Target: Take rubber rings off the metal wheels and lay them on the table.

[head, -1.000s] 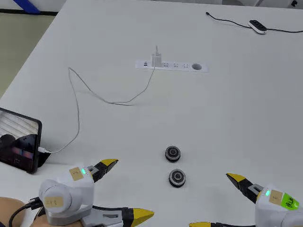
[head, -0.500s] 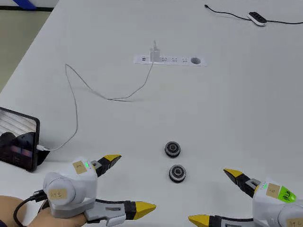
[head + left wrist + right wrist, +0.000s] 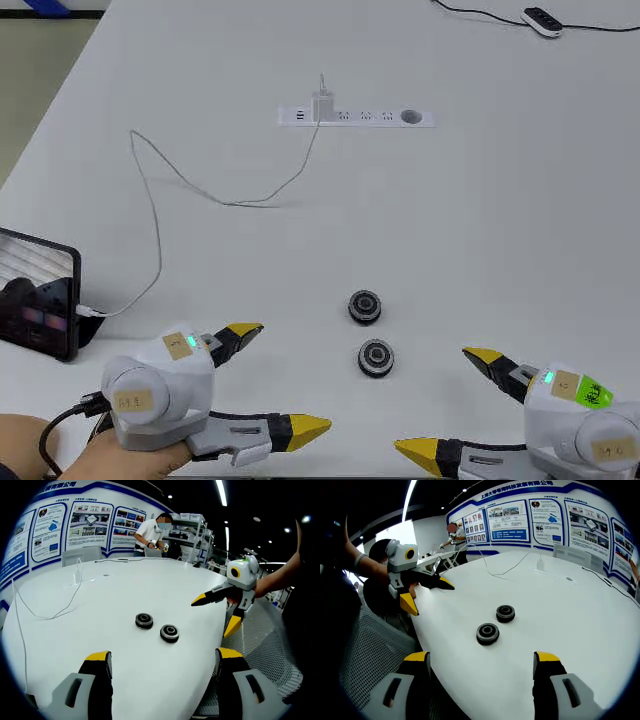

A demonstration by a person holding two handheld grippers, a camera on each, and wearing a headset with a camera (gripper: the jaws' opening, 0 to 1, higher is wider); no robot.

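So, you are at the very beginning of the task: by my judgement no ring is taken off yet. The two metal wheels lie flat on the white table (image 3: pixel 480 230), close to each other but apart, the far wheel (image 3: pixel 365 307) a little behind the near wheel (image 3: pixel 376 358). Each one seems to carry its dark rubber ring (image 3: pixel 487 639) around the outside.

Your left hand-held gripper (image 3: pixel 278 380) is at the near edge of the table, left of the wheels, with its jaws spread wide and holding nothing. Your right hand-held gripper (image 3: pixel 447 402) is on the other side, also with jaws spread and empty. Both of them point inward, toward the wheels, and the near wheel lies between them. Neither hand-held gripper touches a wheel.

For the next move I think you need to bring one hand-held gripper to the near wheel and hold its metal body firmly, then use the other one to catch the edge of the ring and peel it away. The ring looks thin and tight, so the jaw tip must go low, right at the rim.
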